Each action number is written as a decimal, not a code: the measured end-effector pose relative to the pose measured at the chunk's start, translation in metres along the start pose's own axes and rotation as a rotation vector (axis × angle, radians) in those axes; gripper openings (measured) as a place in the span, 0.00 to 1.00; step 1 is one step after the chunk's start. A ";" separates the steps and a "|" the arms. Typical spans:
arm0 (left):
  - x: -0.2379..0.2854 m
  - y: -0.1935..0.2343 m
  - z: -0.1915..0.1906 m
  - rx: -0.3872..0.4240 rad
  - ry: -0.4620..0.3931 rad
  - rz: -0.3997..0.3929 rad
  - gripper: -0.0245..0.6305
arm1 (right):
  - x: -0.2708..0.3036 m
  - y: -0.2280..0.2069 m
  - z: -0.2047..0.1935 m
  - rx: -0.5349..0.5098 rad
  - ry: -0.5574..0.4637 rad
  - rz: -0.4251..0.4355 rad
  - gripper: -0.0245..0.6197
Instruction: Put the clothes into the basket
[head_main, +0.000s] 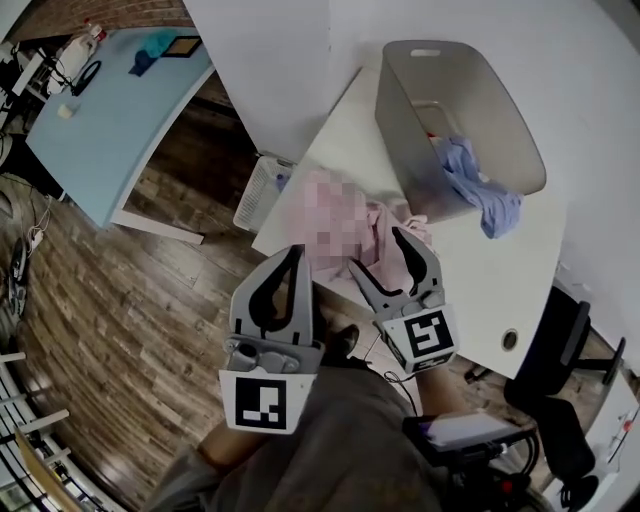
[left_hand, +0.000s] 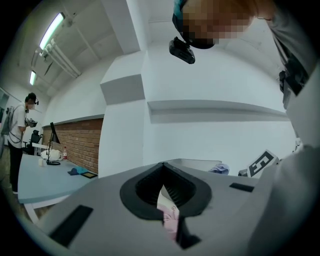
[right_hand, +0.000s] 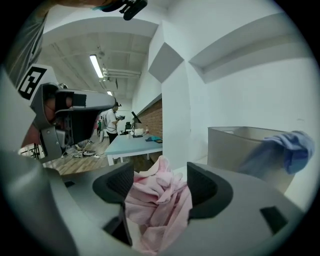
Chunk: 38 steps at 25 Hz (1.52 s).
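Open wooden floor (head_main: 110, 300) stretches on the left out to a blue table (head_main: 110, 120); only the gripper views show a person (left_hand: 20, 135) standing beside it. The left gripper (head_main: 296, 250) hovers at the near-left edge of the white table (head_main: 480, 280), its jaws closed to a slit. Its own view shows a strip of pink through that slit, but whether any cloth is pinched there is unclear. The pink garment (head_main: 385, 222) lies bunched on the tabletop just short of the basket, partly blurred in the head view. The right gripper (head_main: 375, 250) stands roughly half open, with the garment loosely filling the gap. The grey basket (head_main: 395, 130) stands by the wall, a blue garment (head_main: 480, 190) draped over its rim. Bare tabletop lies to the right, and a black chair (head_main: 570, 340) is cut off at the frame edge.
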<state>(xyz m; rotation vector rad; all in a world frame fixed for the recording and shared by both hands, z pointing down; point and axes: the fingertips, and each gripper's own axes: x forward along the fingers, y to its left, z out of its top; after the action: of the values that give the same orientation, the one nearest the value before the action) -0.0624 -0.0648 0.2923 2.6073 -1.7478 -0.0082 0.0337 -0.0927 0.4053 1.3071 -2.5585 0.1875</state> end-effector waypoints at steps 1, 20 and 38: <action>0.001 0.004 -0.001 -0.004 0.003 0.003 0.05 | 0.005 -0.001 -0.005 -0.006 0.021 0.003 0.58; 0.064 0.037 -0.073 -0.078 0.105 -0.072 0.05 | 0.071 -0.028 -0.079 -0.049 0.171 0.009 0.52; 0.060 0.033 -0.047 -0.064 0.052 -0.088 0.05 | 0.041 -0.028 0.010 0.005 -0.114 -0.093 0.08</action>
<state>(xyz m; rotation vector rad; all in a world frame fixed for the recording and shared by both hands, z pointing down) -0.0702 -0.1329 0.3397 2.6124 -1.5882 0.0039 0.0321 -0.1434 0.4078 1.4753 -2.5835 0.1044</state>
